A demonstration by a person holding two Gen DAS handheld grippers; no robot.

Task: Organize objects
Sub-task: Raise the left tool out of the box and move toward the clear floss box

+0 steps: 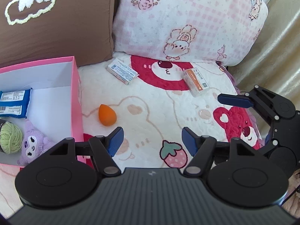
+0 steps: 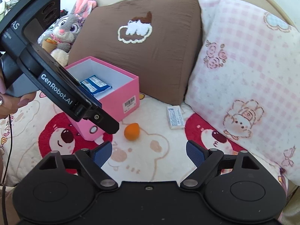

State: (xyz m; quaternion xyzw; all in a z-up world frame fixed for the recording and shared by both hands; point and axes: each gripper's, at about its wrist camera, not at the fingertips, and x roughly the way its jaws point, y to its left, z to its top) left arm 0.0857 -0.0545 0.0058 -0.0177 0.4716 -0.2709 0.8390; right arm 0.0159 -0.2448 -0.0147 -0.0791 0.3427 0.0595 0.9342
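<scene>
Though near sponge (image 1: 107, 117), jaws empty.

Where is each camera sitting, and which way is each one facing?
Left wrist: on the left gripper, angled down at the blanket; right gripper shows at right.
Right wrist: on the right gripper, facing the pillows; left gripper and a hand show at left.
Shared: orange sponge, pink box, white packet.

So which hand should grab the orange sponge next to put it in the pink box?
Probably the left. The left gripper is open and empty, with the orange sponge just ahead and the pink box right beside it. The right gripper, also open, sits farther from the box.
</scene>
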